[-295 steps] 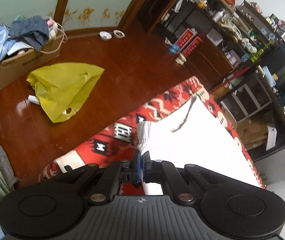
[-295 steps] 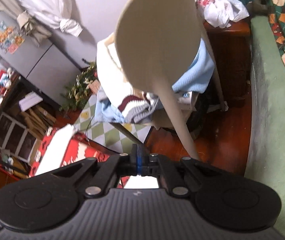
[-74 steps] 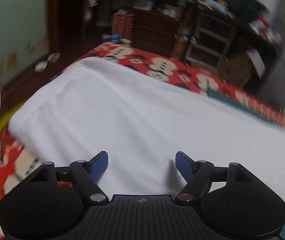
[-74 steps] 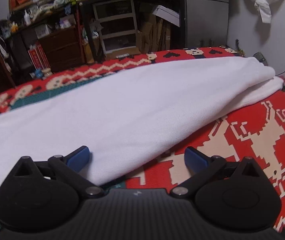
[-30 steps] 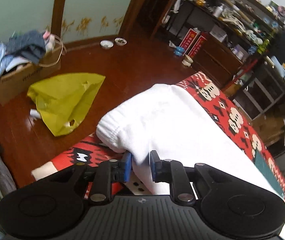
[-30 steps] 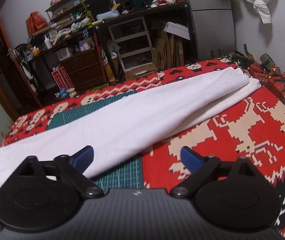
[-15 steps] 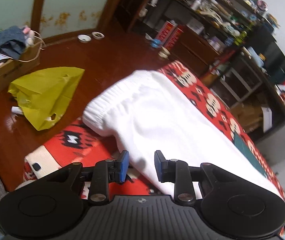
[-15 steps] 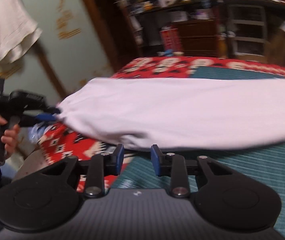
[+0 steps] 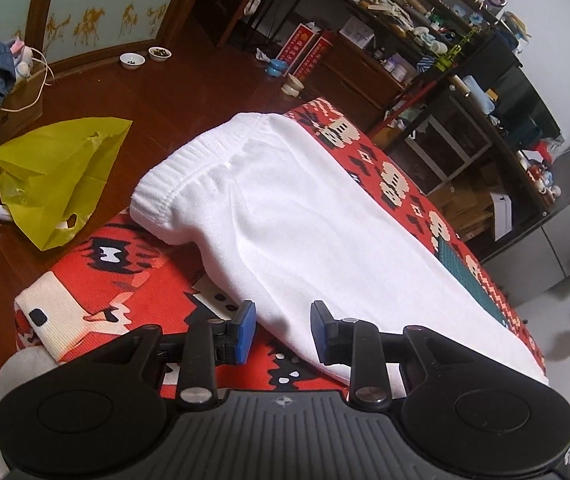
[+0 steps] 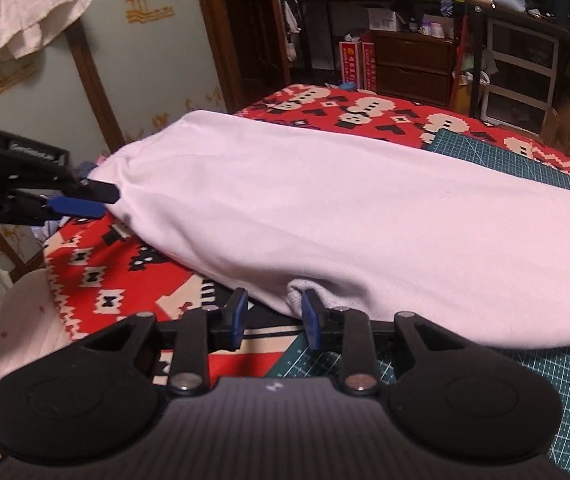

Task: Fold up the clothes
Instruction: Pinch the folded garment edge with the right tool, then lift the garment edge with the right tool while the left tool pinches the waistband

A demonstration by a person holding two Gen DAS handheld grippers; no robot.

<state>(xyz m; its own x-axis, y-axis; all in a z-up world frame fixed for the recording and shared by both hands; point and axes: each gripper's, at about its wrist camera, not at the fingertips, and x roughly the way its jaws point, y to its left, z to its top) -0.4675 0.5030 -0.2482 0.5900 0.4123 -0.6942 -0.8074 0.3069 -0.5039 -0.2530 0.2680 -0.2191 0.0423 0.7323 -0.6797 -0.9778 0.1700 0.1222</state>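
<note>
Across the middle of both frames, white sweatpants (image 9: 325, 224) sprawl over the red patterned blanket (image 9: 97, 280); left gripper (image 9: 283, 330) and right gripper (image 10: 271, 318) both spread apart at the hem.

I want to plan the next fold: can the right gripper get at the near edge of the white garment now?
Probably yes: the right gripper is open at the white garment edge, nothing between.
</note>
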